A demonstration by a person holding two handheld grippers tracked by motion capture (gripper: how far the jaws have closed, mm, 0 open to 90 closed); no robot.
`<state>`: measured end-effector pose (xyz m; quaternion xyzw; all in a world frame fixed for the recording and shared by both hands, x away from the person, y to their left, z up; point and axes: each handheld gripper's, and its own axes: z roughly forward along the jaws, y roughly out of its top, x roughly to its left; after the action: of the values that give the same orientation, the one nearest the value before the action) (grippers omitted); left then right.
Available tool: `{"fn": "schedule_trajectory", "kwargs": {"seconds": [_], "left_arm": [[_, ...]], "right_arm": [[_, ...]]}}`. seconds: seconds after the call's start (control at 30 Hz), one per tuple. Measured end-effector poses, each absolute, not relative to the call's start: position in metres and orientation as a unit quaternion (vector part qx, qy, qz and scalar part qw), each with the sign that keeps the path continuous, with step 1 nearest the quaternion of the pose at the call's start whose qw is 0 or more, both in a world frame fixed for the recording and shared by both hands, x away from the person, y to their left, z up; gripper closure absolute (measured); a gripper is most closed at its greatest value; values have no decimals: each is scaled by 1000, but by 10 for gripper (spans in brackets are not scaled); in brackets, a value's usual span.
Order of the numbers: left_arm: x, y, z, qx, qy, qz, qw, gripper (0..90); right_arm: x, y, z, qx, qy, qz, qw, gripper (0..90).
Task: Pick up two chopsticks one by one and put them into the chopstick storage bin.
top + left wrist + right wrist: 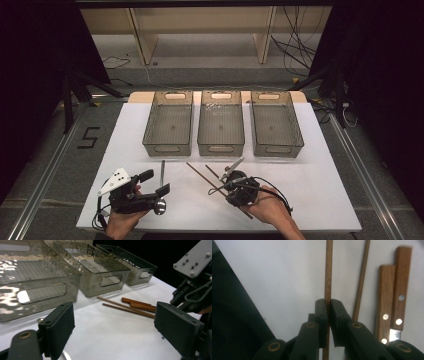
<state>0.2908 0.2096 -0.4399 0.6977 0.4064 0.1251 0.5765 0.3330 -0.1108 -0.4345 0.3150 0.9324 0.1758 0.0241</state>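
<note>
While clamped on one chopstick (328,272), right gripper (328,312) jaws, left gripper (115,327) jaws open, empty, three bins (168,131), two chopsticks, two wooden-handled knives (393,287), one spoon (160,200) on worktop (320,195).

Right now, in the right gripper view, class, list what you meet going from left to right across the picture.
Chopstick pinched in the right tongs → second chopstick lying free on the white table → shorter wooden knife handle → longer wooden knife handle.

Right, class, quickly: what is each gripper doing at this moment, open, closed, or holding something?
Left gripper: open, nothing between its jaws.
Right gripper: closed on a thin brown wooden chopstick lying on the white table.
</note>
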Motion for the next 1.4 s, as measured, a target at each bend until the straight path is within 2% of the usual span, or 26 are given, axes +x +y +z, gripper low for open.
{"fn": "schedule_trajectory", "kwargs": {"seconds": [0.33, 0.6, 0.8, 1.07, 1.4], "left_arm": [[293, 186, -431, 688, 422, 72, 586, 173], [313, 157, -418, 690, 428, 40, 582, 192], [329, 145, -411, 677, 450, 1, 583, 256], [336, 136, -415, 677, 460, -16, 575, 340], [341, 129, -416, 670, 458, -51, 581, 501]], "right_arm": [[334, -120, -414, 329, 898, 292, 21, 850], [329, -114, -406, 325, 875, 356, 35, 849], [326, -110, -405, 320, 866, 382, 39, 849], [323, -107, -405, 317, 856, 406, 41, 849], [322, -104, -405, 315, 849, 422, 45, 849]]}}
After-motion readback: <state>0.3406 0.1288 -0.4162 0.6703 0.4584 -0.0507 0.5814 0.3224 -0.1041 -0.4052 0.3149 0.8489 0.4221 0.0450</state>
